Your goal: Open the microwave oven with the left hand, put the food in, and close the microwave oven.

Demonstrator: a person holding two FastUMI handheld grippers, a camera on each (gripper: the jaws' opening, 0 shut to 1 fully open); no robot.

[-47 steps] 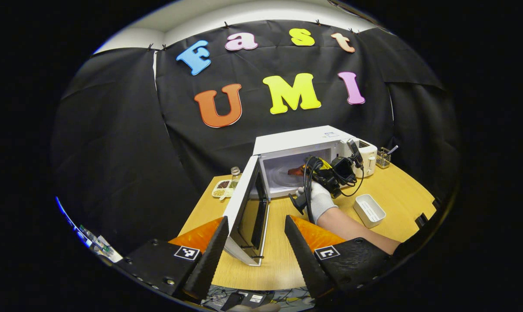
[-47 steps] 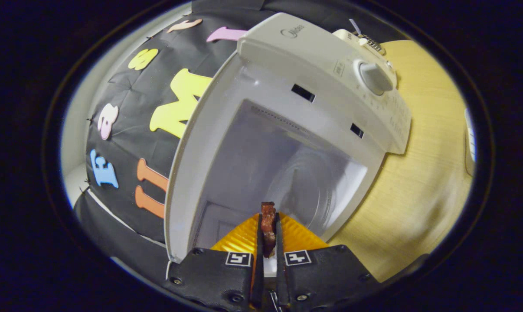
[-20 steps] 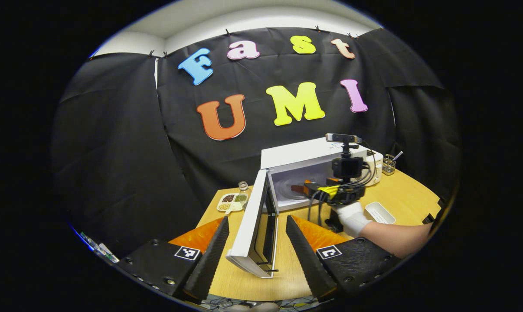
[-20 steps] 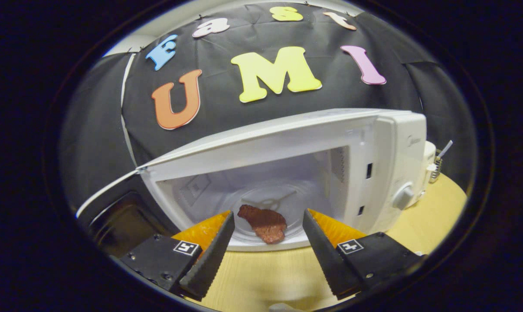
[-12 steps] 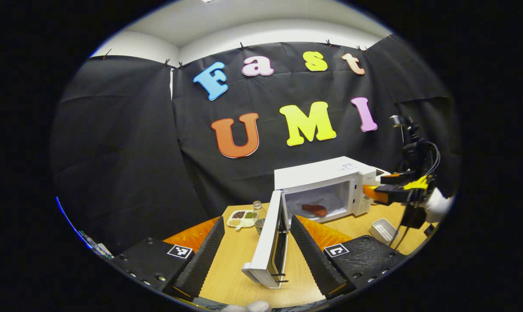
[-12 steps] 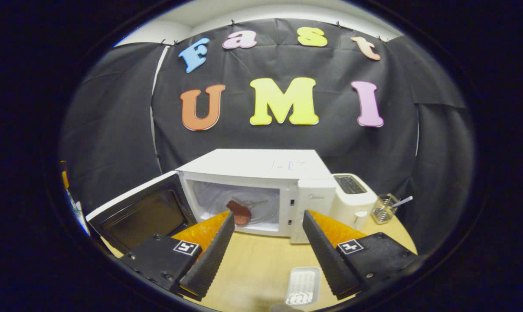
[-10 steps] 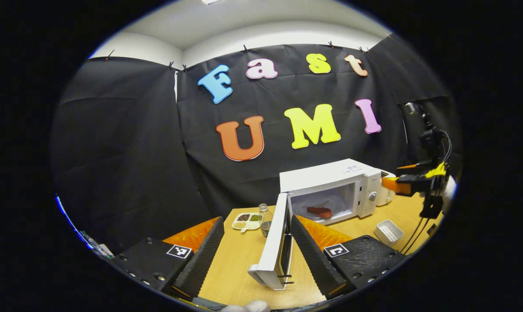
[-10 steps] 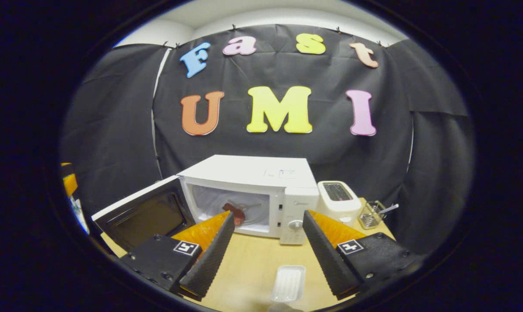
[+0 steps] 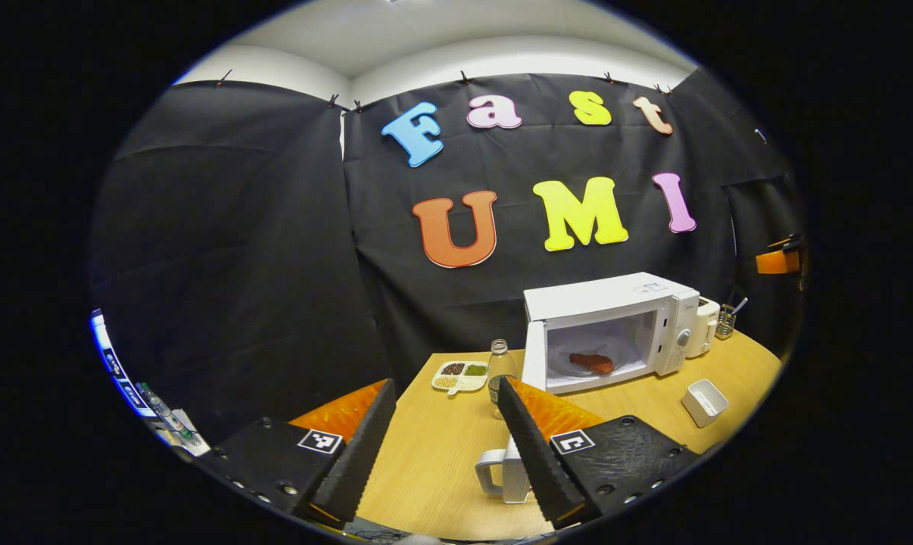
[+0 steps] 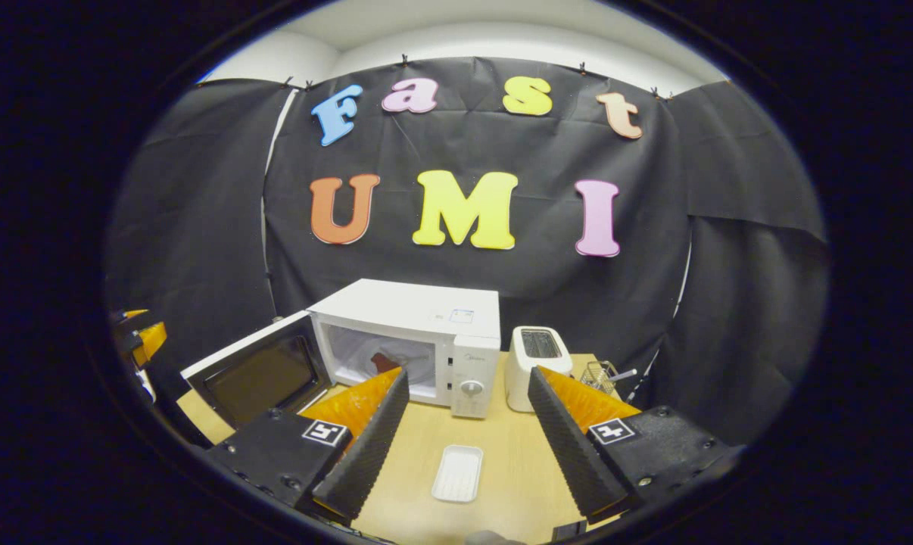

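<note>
White microwave, door open, reddish-brown food inside

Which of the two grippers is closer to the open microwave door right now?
Left. The left gripper sits just in front of the microwave door, whose handle end shows beside its fingers. The right gripper is back over the table, with the door off to its left.

counter: pale wood
on it: microwave oven, toaster, white tray, sectioned dish, glass bottle
</note>
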